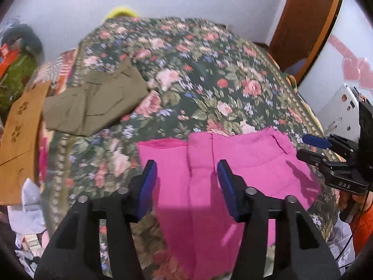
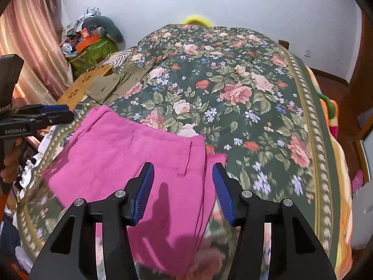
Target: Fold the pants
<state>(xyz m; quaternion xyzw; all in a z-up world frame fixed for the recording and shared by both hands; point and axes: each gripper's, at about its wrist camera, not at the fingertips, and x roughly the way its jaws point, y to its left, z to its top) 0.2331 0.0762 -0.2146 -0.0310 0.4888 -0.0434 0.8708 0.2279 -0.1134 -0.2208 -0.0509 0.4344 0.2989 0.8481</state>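
Note:
Bright pink pants [image 1: 233,175] lie spread on the floral bed cover [image 1: 186,81], near its front edge; they also show in the right wrist view [image 2: 130,154]. My left gripper [image 1: 186,170] is open and empty, hovering above the pants. My right gripper [image 2: 183,172] is open and empty above the pants' edge. The right gripper shows from the side at the right in the left wrist view [image 1: 324,149]. The left gripper shows at the left in the right wrist view [image 2: 46,114].
Folded olive-green pants [image 1: 93,107] lie at the bed's far left, also in the right wrist view [image 2: 109,86]. A tan cardboard box [image 1: 21,128] and clutter stand left of the bed. A wooden door [image 1: 305,23] is at the back right.

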